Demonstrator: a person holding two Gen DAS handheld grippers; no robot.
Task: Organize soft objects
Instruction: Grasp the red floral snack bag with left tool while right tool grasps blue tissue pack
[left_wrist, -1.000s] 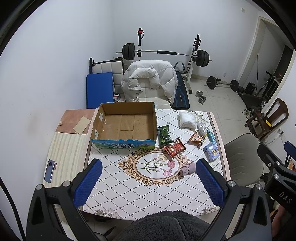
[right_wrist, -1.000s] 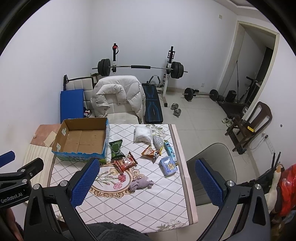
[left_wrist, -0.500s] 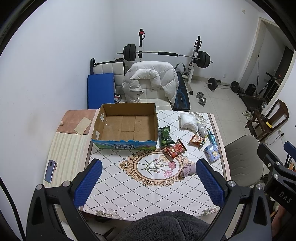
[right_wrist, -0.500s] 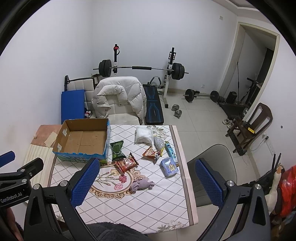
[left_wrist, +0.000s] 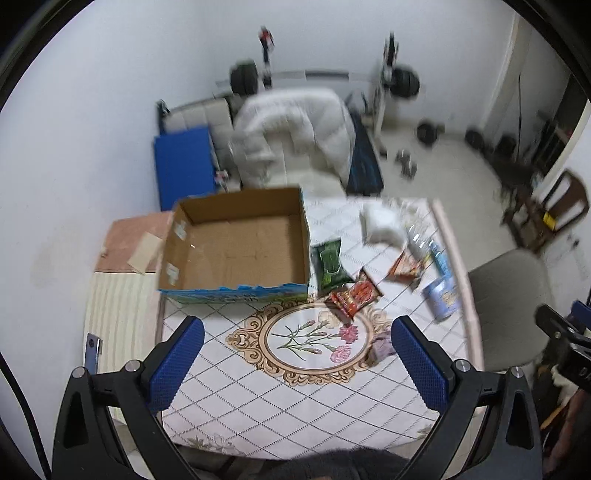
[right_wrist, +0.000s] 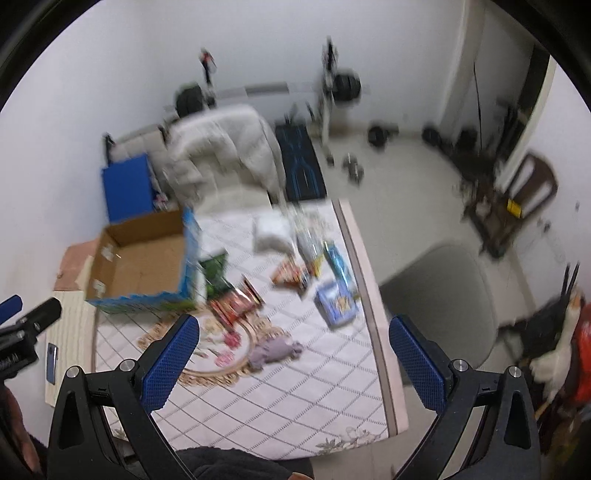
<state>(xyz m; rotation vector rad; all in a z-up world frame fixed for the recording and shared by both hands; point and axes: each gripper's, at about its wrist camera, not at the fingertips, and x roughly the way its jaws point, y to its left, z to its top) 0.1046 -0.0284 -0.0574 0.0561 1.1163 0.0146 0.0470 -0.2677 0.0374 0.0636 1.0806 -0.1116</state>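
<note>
Blurred now, both views show the table (left_wrist: 280, 391) larger than a second ago: both hand-held grippers have moved down toward it, so a first pick is likely near. Left hand-held gripper (left_wrist: 295, 363) and right hand-held gripper (right_wrist: 293, 360) are wide open, holding nothing. One empty cardboard box (left_wrist: 236, 247) stands at the far left; beside it lie about seven soft items: one green packet (left_wrist: 330, 264), one red packet (left_wrist: 352, 295), one white bag (left_wrist: 380, 225), one purple cloth (right_wrist: 275, 350).
</note>
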